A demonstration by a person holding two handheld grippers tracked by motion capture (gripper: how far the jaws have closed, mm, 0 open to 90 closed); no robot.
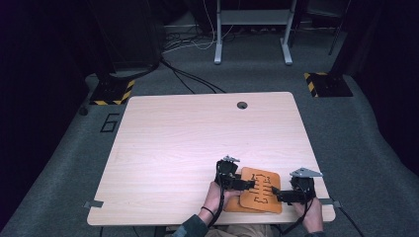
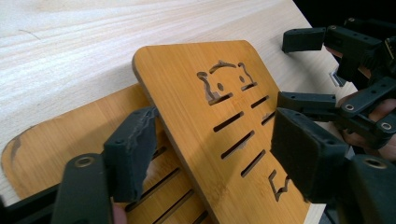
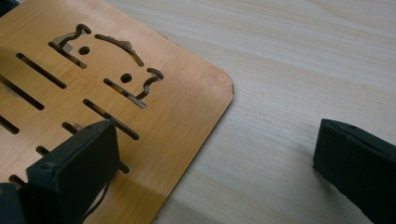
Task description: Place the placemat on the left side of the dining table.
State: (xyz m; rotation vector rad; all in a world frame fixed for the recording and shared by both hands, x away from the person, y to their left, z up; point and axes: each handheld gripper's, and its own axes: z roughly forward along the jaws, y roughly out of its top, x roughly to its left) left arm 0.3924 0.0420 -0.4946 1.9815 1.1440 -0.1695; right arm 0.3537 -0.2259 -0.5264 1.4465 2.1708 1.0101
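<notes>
Two orange bamboo boards with slots lie stacked at the table's front right. The upper board [image 1: 262,190] [image 2: 187,70] [image 3: 154,107] has a cat-shaped cut-out and sits tilted, askew over the lower board [image 1: 231,203] [image 2: 60,135]. My left gripper [image 1: 249,185] [image 2: 215,130] reaches in from the left and straddles the upper board's edge, one pad [image 2: 133,149] beside the rim and the other over its slotted face. My right gripper [image 1: 276,195] [image 3: 215,140] [image 2: 299,70] stands wide open at the board's right corner, one pad [image 3: 77,168] over the wood and the other above the bare table.
The light wooden table [image 1: 197,143] has a round cable hole [image 1: 241,105] near its far edge and a metal clip [image 1: 93,204] at the front left corner. Beyond it lie grey carpet, loose cables, a white desk frame [image 1: 252,29] and yellow-black striped bases [image 1: 113,93].
</notes>
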